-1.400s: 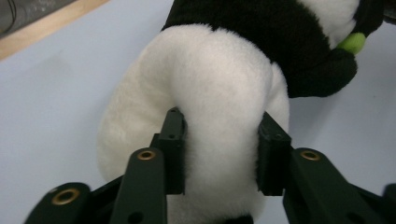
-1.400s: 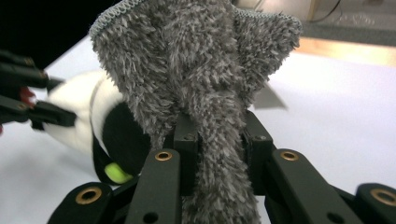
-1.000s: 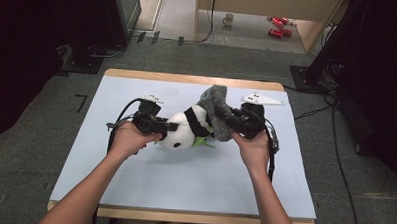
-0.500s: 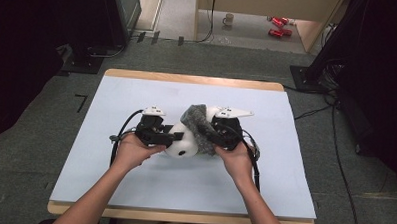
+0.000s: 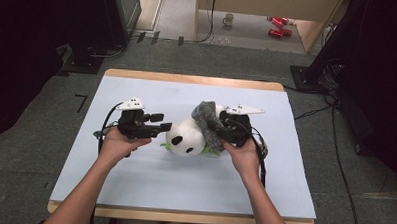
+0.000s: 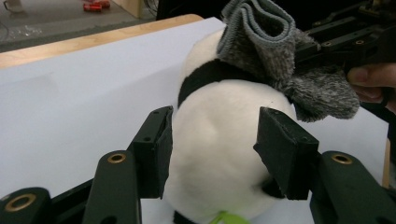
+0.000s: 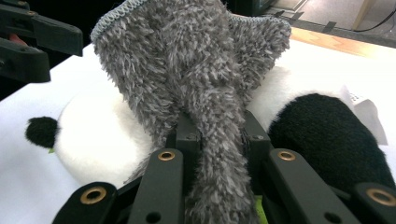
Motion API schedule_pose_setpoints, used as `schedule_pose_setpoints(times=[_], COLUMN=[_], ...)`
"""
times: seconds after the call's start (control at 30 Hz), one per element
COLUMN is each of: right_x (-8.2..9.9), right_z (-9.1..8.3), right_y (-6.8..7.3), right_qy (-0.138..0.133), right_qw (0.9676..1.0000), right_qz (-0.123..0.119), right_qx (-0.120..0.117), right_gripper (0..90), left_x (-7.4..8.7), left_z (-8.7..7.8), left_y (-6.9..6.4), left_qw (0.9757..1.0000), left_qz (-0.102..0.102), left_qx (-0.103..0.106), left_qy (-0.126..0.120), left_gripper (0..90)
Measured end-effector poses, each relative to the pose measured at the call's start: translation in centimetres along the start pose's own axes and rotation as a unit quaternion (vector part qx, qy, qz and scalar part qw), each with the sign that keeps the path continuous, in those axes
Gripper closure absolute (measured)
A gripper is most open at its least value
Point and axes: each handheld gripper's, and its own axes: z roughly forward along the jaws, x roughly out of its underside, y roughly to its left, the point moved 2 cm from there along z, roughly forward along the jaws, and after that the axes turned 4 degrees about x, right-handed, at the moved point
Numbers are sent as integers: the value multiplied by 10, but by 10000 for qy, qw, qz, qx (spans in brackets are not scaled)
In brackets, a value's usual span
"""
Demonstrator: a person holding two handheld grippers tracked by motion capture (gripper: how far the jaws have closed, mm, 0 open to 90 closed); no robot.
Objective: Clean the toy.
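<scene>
The table (image 5: pixel 133 190) is seen from a fixed camera set high on the person's side, faced forward and down, with the floor beyond taken in. The left tool (image 6: pixel 212 154) is looked along from its own camera, held very near the plush panda (image 6: pixel 219 177) and aimed across the table. The right tool (image 7: pixel 217 140) is looked along likewise, at close range, toward the grey sock (image 7: pixel 196 70). The panda and sock are shared by all three views.

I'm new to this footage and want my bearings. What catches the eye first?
A plush panda lies mid-table on the pale blue mat. The right gripper pinches a fuzzy grey sock over its body. The left gripper, jaws just opened, flanks its white head.
</scene>
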Motion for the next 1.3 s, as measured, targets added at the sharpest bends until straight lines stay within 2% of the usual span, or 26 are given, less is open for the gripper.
schedule_pose_setpoints(times=[0.1,0.17,0.23,0.3,0.37,0.4,0.47,0.5,0.53,0.57,0.67,0.7,0.73,0.77,0.8,0.83,0.9,0.93,1.0,1.13,1.23,1.3], right_x=[0,0,0,0,0,0,0,0,-1,-2,-5,-8,-8,-10,-11,-11,-9,-9,-4,6,11,14], right_z=[-1,-1,-1,0,0,0,0,0,0,-1,-3,-7,-7,-8,-9,-8,-3,-3,5,19,23,26], right_y=[-4,-4,-3,-2,-1,0,1,1,2,4,10,19,19,24,31,44,57,57,74,85,86,89], right_qy=[-20,-19,-7,7,19,19,31,31,26,27,-18,-87,-87,-106,-133,-151,-64,-64,67,261,219,178], right_qw=[10000,10000,10000,10000,10000,10000,10000,10000,10000,10000,10000,9998,9998,9997,9994,9985,9975,9975,9958,9945,9941,9933], right_qz=[51,58,41,24,1,-4,16,16,24,25,22,-40,-40,-84,-131,-171,-260,-260,-407,-567,-694,-926], right_qx=[-20,-17,-23,-45,-32,-9,-3,-3,-3,-10,-46,-158,-158,-224,-297,-500,-649,-649,-820,-846,-804,-675], right_gripper=[750,750,750,750,750,750,750,750,750,753,756,757,757,757,758,758,757,757,758,757,757,758], left_x=[6,11,15,18,19,20,22,23,24,23,23,23,23,23,23,24,24,24,23,24,25,26], left_z=[5,13,22,29,32,36,41,42,43,44,43,41,41,40,39,39,39,39,40,40,40,40], left_y=[4,3,3,5,6,9,12,12,11,11,12,17,17,19,20,21,20,19,18,17,17,18], left_qw=[9993,9988,9980,9968,9965,9959,9938,9938,9941,9946,9951,9949,9949,9945,9945,9944,9946,9944,9942,9938,9939,9937], left_qz=[7,97,161,200,171,69,-77,-35,1,-67,-147,-379,-379,-492,-511,-541,-543,-566,-577,-620,-632,-661], left_qx=[294,366,337,459,520,650,848,851,796,685,584,545,545,553,547,566,551,556,585,598,576,565], left_qy=[215,326,507,621,629,628,709,711,733,776,784,766,766,736,736,705,691,694,700,698,693,713], left_gripper=[452,447,436,418,392,385,485,485,551,662,744,753,758,758,761,763,764,764,764,762,762,763])
